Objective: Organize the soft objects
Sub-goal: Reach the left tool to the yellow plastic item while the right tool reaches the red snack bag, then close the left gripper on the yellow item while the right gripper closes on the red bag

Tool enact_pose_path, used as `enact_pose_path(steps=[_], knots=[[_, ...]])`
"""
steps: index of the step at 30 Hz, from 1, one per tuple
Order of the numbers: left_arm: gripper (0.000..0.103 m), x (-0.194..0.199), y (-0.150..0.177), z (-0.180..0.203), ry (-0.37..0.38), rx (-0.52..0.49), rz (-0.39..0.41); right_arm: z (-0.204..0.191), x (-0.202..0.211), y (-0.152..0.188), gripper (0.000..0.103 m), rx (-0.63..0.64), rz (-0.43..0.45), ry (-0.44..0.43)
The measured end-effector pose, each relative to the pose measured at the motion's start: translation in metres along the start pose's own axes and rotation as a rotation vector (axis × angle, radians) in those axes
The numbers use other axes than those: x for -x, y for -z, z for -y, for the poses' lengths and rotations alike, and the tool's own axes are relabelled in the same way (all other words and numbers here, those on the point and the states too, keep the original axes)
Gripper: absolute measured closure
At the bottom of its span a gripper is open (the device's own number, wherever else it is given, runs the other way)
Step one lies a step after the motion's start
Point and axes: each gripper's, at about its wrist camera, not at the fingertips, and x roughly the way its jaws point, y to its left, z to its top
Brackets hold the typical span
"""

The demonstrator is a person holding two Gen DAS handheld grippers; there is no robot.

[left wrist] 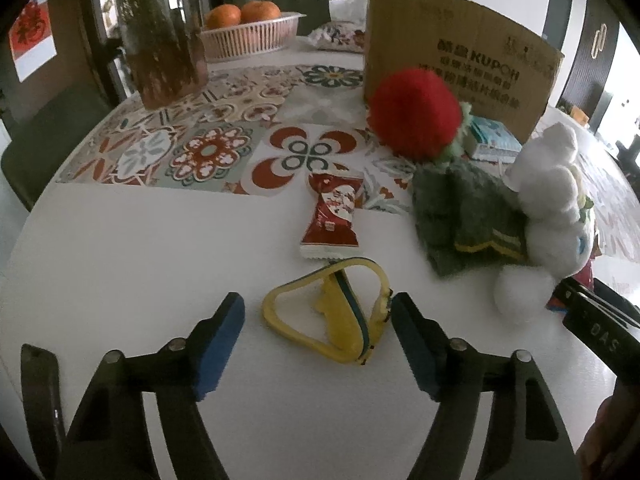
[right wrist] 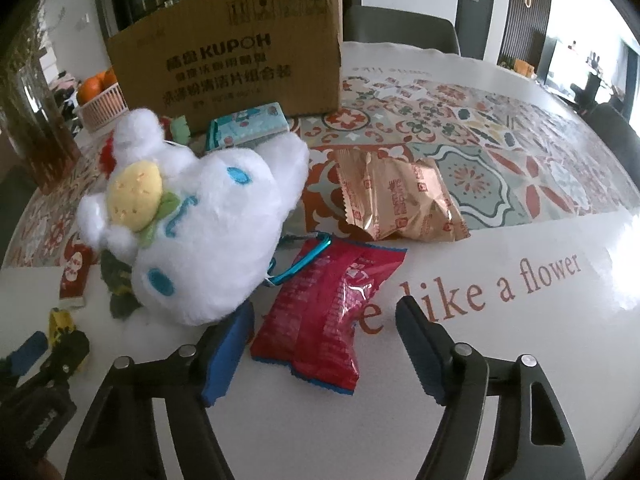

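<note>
Two oranges fill the basket; both hand-held grippers gape half-open, gripping nothing.

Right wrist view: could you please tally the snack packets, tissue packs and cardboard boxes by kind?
Snack packets: 3 (crinkled gold foil packet, large red foil packet, small red-and-white packet at the left edge)
Teal paper tissue pack: 1
Brown printed cardboard box: 1
Total: 5

Right tongs straddle a red snack packet beside the white plush.
</note>
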Motion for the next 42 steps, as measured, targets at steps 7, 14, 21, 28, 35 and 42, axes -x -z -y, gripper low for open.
enact_pose_path(steps=[7, 14, 21, 28, 35, 42], knots=[[0.043, -0.003, -0.002, 0.003, 0.013, -0.029, 0.007, 0.001, 0.000, 0.000, 0.051, 0.011, 0.021, 0.019], [0.045, 0.002, -0.001, 0.004, 0.019, -0.044, 0.024, 0.002, 0.003, 0.002, 0.056, 0.021, 0.028, 0.013], [0.045, 0.026, -0.002, 0.008, 0.024, -0.068, 0.082, 0.007, 0.019, 0.005, 0.057, 0.007, 0.042, -0.002], [0.045, 0.050, 0.002, 0.012, 0.046, -0.087, 0.126, 0.014, 0.049, 0.010, 0.057, -0.002, 0.089, -0.002], [0.045, 0.082, 0.004, 0.015, 0.061, -0.118, 0.192, 0.019, 0.083, 0.013, 0.057, -0.007, 0.162, -0.011], [0.045, 0.113, -0.007, 0.016, 0.072, -0.132, 0.275, 0.016, 0.116, 0.004, 0.057, 0.007, 0.263, -0.035]])
